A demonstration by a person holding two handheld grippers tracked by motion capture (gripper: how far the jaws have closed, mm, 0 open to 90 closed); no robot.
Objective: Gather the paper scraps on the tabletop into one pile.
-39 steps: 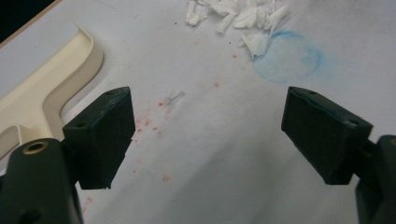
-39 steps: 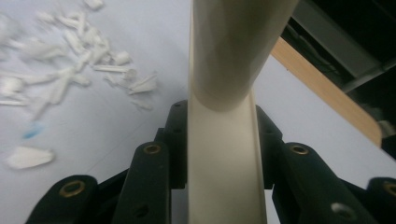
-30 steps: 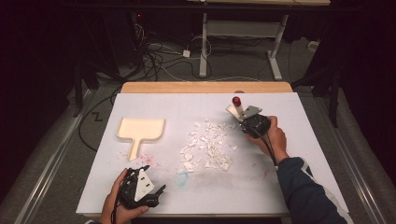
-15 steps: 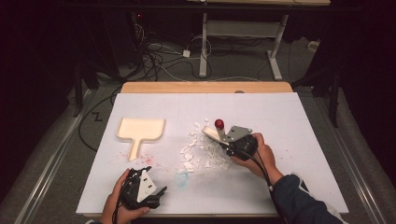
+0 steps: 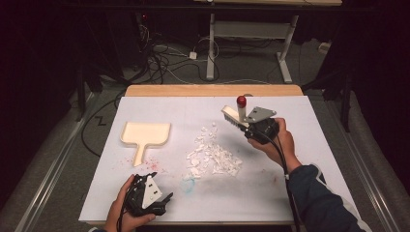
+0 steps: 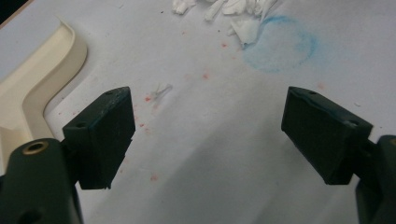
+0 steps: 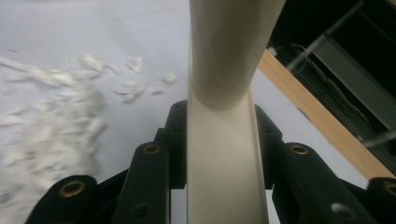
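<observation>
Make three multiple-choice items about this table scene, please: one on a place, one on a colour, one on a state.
1. Where does the dustpan lie, seen in the high view?
A. left of the paper scraps
B. right of them
C. on top of them

2. What colour is the knob at the end of the brush?
A. blue
B. red
C. green

3. How does the left gripper stand?
A. shut on the dustpan
B. shut on a scrap
C. open, holding nothing

Answers:
1 A, the cream pan sits at the table's left part.
2 B, the high view shows a red ball.
3 C, the left gripper view shows jaws wide apart over bare table.
</observation>
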